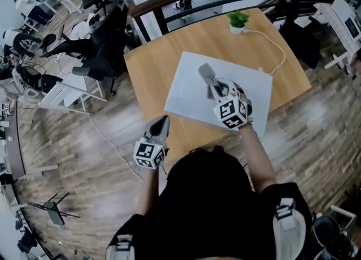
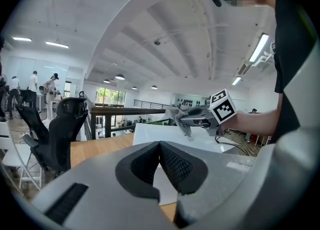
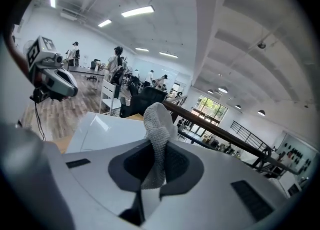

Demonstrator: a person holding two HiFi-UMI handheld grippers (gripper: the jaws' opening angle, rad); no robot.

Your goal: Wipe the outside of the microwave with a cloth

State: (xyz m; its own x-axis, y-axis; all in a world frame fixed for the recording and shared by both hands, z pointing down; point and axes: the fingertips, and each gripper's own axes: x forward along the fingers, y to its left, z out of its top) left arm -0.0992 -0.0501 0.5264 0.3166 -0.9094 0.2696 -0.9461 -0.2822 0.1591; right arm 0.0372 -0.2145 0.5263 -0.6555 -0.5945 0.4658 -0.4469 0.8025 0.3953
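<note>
Big wooden surface with the white microwave sitting on it, seen from above, so mostly I'm looking at its top panel.

The right hand-held gripper is out over that top panel, and its jaws are clamped on a grey cloth. In its own view the cloth is squeezed between the pads and sticks out past the tips in a bunched-up tuft. I honestly can't tell whether the cloth is pressing on the panel or hanging just above it.

The left hand-held gripper is off the near edge of the surface, well away from the microwave. Its jaws are together with nothing in them.

There's also a little potted plant at the far edge, and a white cable running along near it.

What I'd worry about:
- That's a thin pinch on a wadded cloth. Drag it hard across the panel and friction could tug it right out of the jaws.
- With so little cloth past the tips, tilting too low would put hard gripper plastic on the casing instead of fabric.
- Nothing's bracing the microwave, so a firm sideways wipe might scoot it toward the plant or cable.
- It's easy to only do the top and skip the sides and door.
</note>
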